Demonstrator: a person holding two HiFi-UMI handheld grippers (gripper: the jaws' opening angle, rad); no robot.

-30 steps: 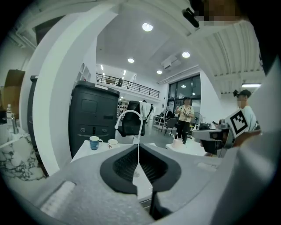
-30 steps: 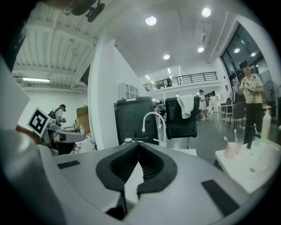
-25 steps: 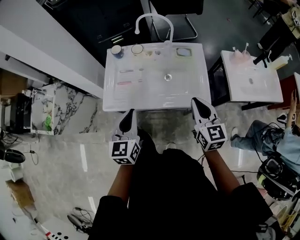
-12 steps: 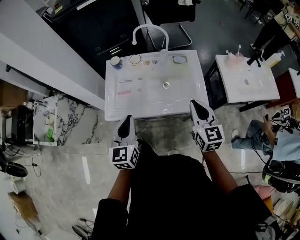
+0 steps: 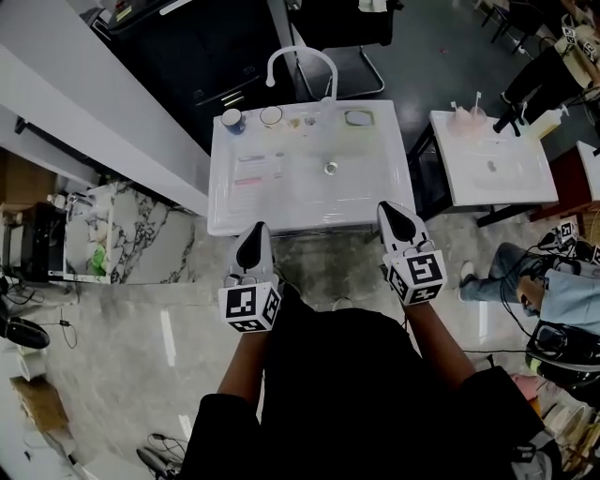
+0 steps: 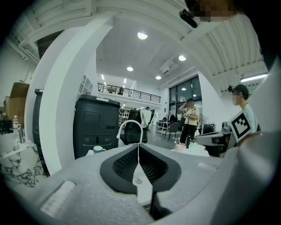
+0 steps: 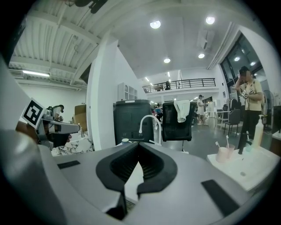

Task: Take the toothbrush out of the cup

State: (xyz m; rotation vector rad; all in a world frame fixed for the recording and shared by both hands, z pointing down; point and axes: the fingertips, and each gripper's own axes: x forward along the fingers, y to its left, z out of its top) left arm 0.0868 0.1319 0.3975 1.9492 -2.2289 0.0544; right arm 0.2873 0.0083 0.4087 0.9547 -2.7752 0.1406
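Note:
A white sink (image 5: pixel 375 202) stands in front of me with a curved tap (image 5: pixel 300 61) at its back. On its back ledge are a blue cup (image 5: pixel 232 120) and a pale cup (image 5: pixel 272 116); I cannot make out a toothbrush in either. Two slim pinkish things (image 5: pixel 251 160) lie in the basin's left part. My left gripper (image 5: pixel 253 234) hovers just before the sink's front edge, shut and empty. My right gripper (image 5: pixel 394 210) is over the front right corner, also shut and empty. The left gripper view shows the shut jaws (image 6: pixel 138 146), the blue cup (image 6: pixel 99 149) far ahead.
A second white sink (image 5: pixel 492 169) stands to the right, bearing a pink cup with toothbrushes (image 5: pixel 466 113), also seen as the pink cup (image 7: pixel 221 154). A black cabinet (image 5: pixel 216 56) and a chair (image 5: pixel 352 28) are behind the near sink. A white wall runs along the left. People stand at the right.
The head view has shifted, so the sink sits slightly higher in it. Both grippers stay shut and nearly still at its front edge.

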